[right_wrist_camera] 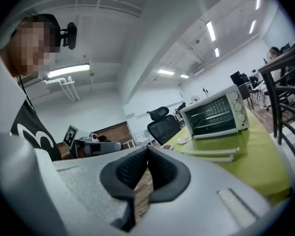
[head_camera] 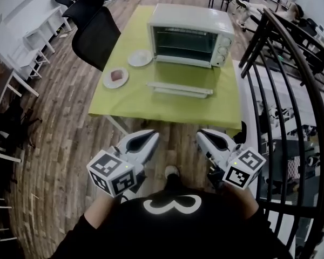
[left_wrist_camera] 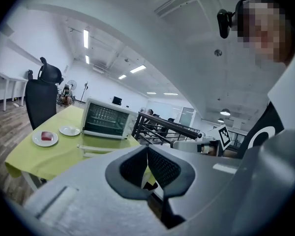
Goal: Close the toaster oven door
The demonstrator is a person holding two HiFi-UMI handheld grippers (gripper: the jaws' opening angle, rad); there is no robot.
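Note:
A white toaster oven (head_camera: 190,35) stands at the far side of a table under a lime-green cloth (head_camera: 216,104). Its glass door (head_camera: 179,88) lies folded flat toward me, handle at the near edge. Both gripper views also catch the oven (left_wrist_camera: 105,118) (right_wrist_camera: 215,114) and its lowered door (right_wrist_camera: 209,154). My left gripper (head_camera: 149,137) and right gripper (head_camera: 201,136) hover over the wooden floor, short of the table's near edge, close to my chest. Both are shut, pads together, with nothing between them. Each points roughly at the table.
Two white plates sit left of the oven: one (head_camera: 115,77) with a reddish-brown piece, one (head_camera: 140,58) bare. Black office chairs (head_camera: 96,34) stand at the table's left. A black metal railing (head_camera: 291,101) runs along the right. White desks (head_camera: 27,47) line the far left.

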